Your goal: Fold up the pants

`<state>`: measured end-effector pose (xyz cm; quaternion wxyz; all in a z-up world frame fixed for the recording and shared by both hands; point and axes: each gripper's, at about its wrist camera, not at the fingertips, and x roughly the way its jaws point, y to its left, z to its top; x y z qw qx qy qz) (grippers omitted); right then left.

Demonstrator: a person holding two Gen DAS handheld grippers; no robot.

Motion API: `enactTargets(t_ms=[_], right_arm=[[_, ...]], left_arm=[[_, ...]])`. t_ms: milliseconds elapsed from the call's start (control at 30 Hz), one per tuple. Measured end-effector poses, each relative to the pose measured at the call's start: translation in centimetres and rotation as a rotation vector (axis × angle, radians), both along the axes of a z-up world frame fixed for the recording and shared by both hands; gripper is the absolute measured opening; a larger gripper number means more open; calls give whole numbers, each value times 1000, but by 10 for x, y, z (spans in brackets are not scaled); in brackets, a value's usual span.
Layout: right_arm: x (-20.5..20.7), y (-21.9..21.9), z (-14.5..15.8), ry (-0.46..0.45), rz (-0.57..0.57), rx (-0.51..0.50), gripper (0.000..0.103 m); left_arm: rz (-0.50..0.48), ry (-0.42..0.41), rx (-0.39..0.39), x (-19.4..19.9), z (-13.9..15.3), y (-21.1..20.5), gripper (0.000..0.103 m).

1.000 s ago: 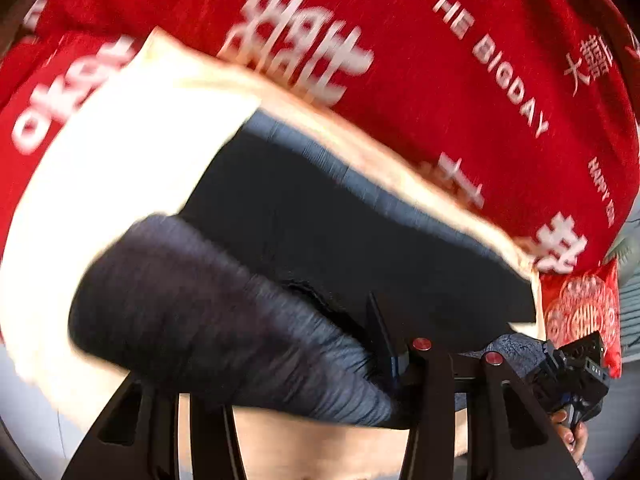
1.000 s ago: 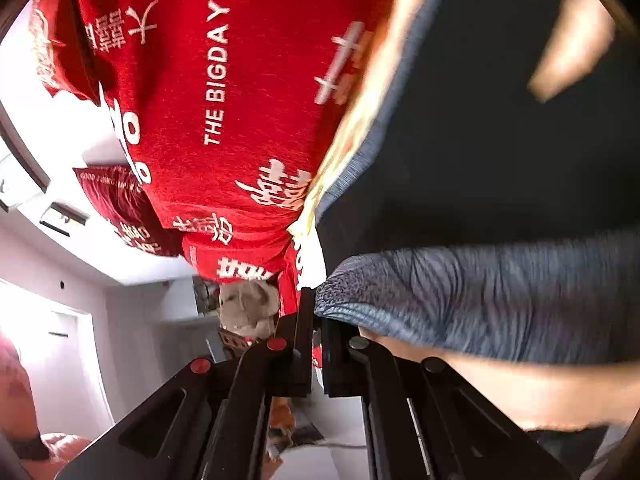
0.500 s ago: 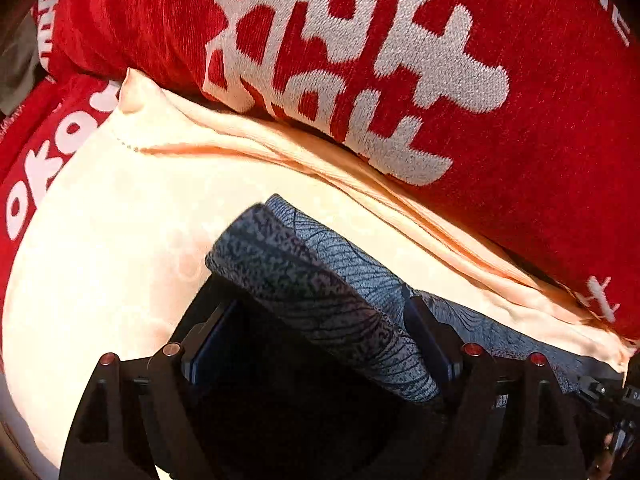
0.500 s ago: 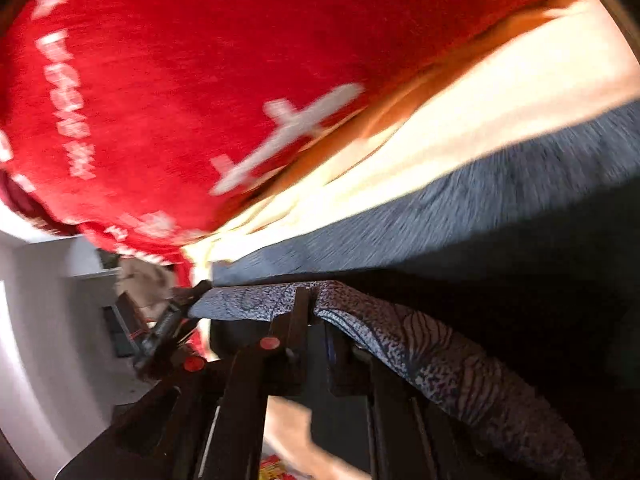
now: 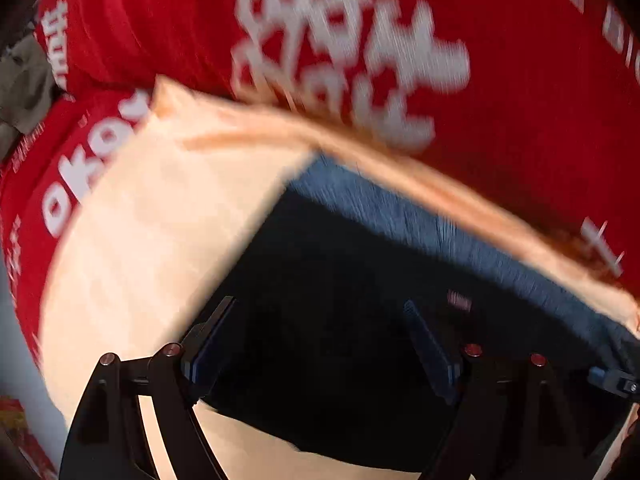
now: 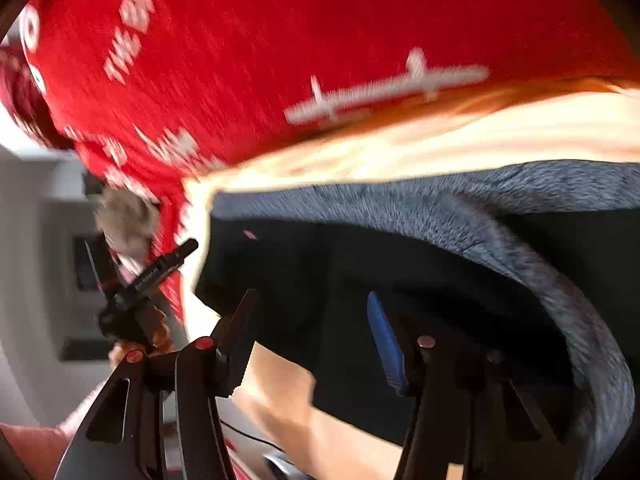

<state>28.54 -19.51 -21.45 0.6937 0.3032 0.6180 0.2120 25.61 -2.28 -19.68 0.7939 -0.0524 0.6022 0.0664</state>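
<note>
Over the dark folded pants, left gripper and right gripper both hang with jaws spread wide, gripping nothing. Pants lie flat on a cream sheet atop the red printed blanket, apparently released to settle the fold.

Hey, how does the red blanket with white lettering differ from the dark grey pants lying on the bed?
The red blanket with white lettering is bright and printed; the dark grey pants are plain and heathered. The blanket lies behind the cream sheet; the pants lie on that sheet. Both are soft fabric.
</note>
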Motion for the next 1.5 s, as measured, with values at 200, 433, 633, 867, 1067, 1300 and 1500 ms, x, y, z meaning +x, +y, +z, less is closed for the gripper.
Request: enactTargets(t_ms=[200,433,633,867,1067,1300,1500], right_arm=[[14,-17,-48,86,-32,-5,59],[1,-65,-15,52,-173,150,66],[-47,-86,16,30,-172,106,70],[-116,-128,40,36,-309,40,70],[-193,-165,35,62,-491,-2,70],[-295,-183,17,104,-694,-5,70],[-361,-191,-3,159,-814,-51,70]], left_arm=[[6,18,107,0,-20,-24,92],[-21,55,54,-22,19,-26,92],[-77,145,-58,-64,31,-52,92],[-274,163,-82,-97,42,-114,92],[-470,121,-57,-109,54,-145,92],[-635,143,-110,-145,64,-199,92],[-754,180,-188,-176,61,-248,92]])
